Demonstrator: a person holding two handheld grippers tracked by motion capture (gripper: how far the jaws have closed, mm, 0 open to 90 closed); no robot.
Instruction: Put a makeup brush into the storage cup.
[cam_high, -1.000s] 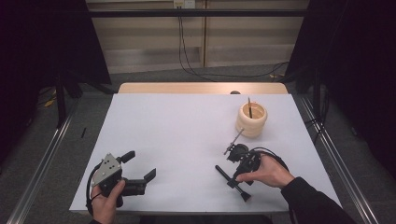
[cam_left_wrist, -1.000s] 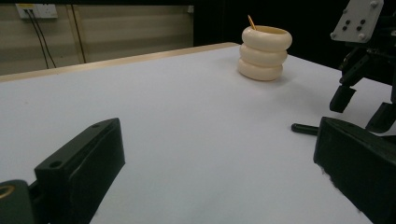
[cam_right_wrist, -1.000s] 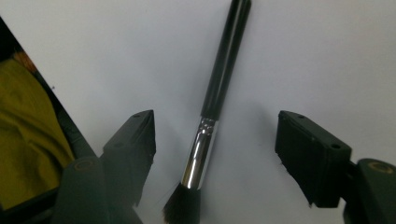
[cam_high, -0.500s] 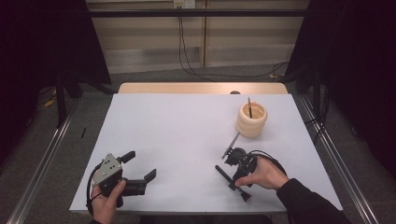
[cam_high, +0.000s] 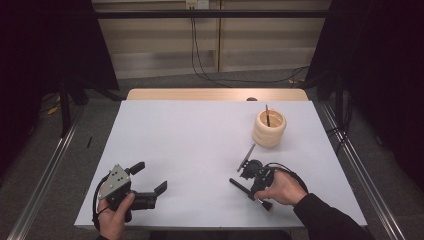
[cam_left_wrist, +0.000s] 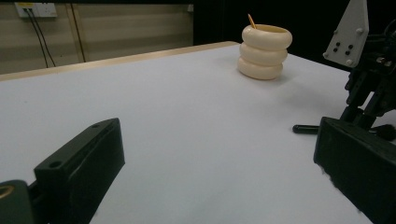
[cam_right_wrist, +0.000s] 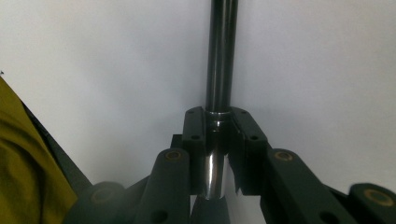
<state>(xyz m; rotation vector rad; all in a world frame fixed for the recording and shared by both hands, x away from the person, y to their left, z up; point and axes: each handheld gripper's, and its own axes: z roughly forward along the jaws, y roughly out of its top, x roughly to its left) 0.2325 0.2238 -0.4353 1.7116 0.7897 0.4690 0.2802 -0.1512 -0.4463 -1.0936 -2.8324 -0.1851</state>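
A black rod (cam_high: 239, 186) with a thicker end lies on the white table (cam_high: 190, 140) at the front right. My right gripper (cam_high: 250, 181) points down onto it, and its jaws have just been closing. In the right gripper view the pads (cam_right_wrist: 194, 135) press both sides of the glossy dark rod (cam_right_wrist: 220, 56), so the gripper (cam_right_wrist: 217, 116) is shut on it. My left gripper (cam_high: 149, 177) rests at the front left, open, with nothing between its jaws (cam_left_wrist: 217, 163). A cream ribbed holder (cam_high: 269, 128) stands at the back right with a thin stick in it.
A thin grey stick (cam_high: 246, 156) lies on the table just beyond the right gripper, pointing toward the holder (cam_left_wrist: 264, 51). The table's wooden far edge (cam_high: 215, 94) and metal rails on the floor border the work area.
The right gripper's jaws have come together on the black rod. The right hand has barely shifted, and the left gripper has stayed still.
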